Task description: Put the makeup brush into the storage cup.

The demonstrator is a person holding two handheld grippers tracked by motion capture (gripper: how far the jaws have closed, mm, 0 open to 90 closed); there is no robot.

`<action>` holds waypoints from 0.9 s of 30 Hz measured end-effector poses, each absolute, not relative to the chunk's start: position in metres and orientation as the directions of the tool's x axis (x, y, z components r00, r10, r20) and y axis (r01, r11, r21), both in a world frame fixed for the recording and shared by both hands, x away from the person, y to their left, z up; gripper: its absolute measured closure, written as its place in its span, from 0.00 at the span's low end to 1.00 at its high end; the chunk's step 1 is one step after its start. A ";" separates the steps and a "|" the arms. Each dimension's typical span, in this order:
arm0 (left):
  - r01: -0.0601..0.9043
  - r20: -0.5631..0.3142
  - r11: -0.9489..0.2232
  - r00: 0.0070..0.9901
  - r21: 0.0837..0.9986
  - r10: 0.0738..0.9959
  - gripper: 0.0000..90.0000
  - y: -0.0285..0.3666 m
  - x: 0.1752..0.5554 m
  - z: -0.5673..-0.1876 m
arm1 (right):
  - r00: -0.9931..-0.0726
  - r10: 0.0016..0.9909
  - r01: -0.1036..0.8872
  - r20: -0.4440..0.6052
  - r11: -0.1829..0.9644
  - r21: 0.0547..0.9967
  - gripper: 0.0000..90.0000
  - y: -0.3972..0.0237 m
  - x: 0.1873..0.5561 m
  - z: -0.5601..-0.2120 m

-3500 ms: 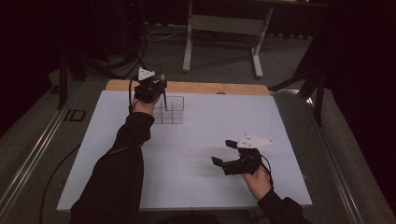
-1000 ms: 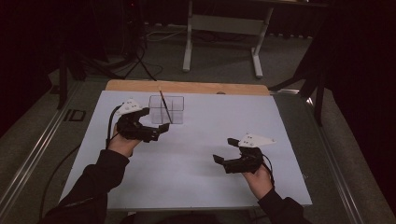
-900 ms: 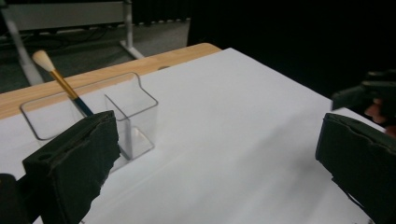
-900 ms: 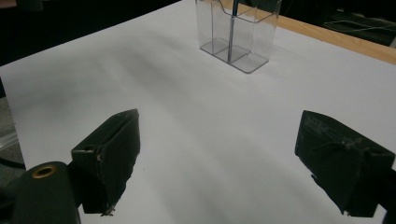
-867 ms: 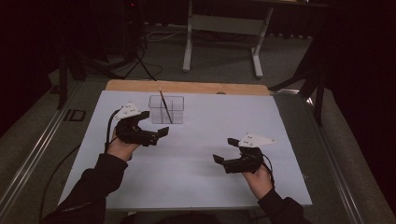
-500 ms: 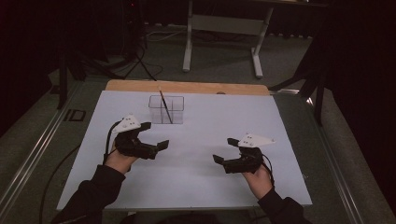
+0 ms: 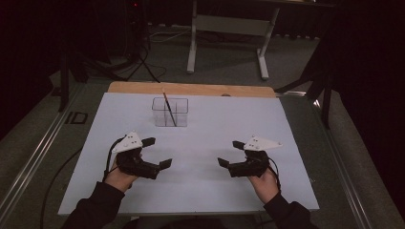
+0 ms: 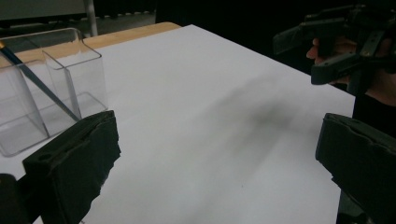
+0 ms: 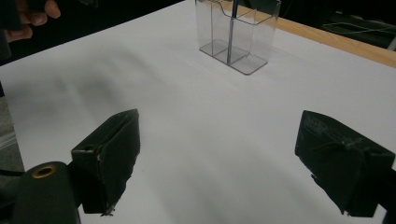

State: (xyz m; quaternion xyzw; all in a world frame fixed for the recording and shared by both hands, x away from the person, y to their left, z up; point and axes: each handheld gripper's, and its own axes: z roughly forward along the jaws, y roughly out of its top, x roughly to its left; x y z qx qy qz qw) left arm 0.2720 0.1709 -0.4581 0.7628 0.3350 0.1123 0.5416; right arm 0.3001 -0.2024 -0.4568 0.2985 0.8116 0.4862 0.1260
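Left claw (image 7: 155, 153) withdrawn from clear organizer (image 7: 170, 111) toward worktop (image 7: 210, 191) near edge; jaws spread, empty. Right claw (image 7: 230, 153) unmoved, spread, empty. Pencil (image 7: 168, 109) leans inside organizer near far edge. Placement judged complete; next: hold clear.

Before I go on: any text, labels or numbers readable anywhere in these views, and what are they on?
"ID": pale letters on the grey floor strip just left of the white table top, in the high view.
No readable text on the clear holder, the pencil, the left gripper or the right gripper.
The right jaw pad in the right gripper view bears faint embossed marks, too blurred to read.
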 end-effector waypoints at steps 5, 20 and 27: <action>0.392 -0.196 -0.188 0.752 0.901 0.630 0.00 0.176 0.266 -0.468 | -0.790 0.606 0.364 0.089 0.348 0.864 0.15 -0.202 0.300 -0.457; 0.416 -0.217 -0.185 0.744 0.890 0.632 0.00 0.193 0.258 -0.496 | -0.792 0.605 0.365 0.086 0.356 0.860 0.15 -0.201 0.301 -0.459; 0.421 -0.213 -0.188 0.735 0.887 0.644 0.00 0.197 0.259 -0.504 | -0.793 0.603 0.365 0.085 0.359 0.859 0.15 -0.201 0.301 -0.460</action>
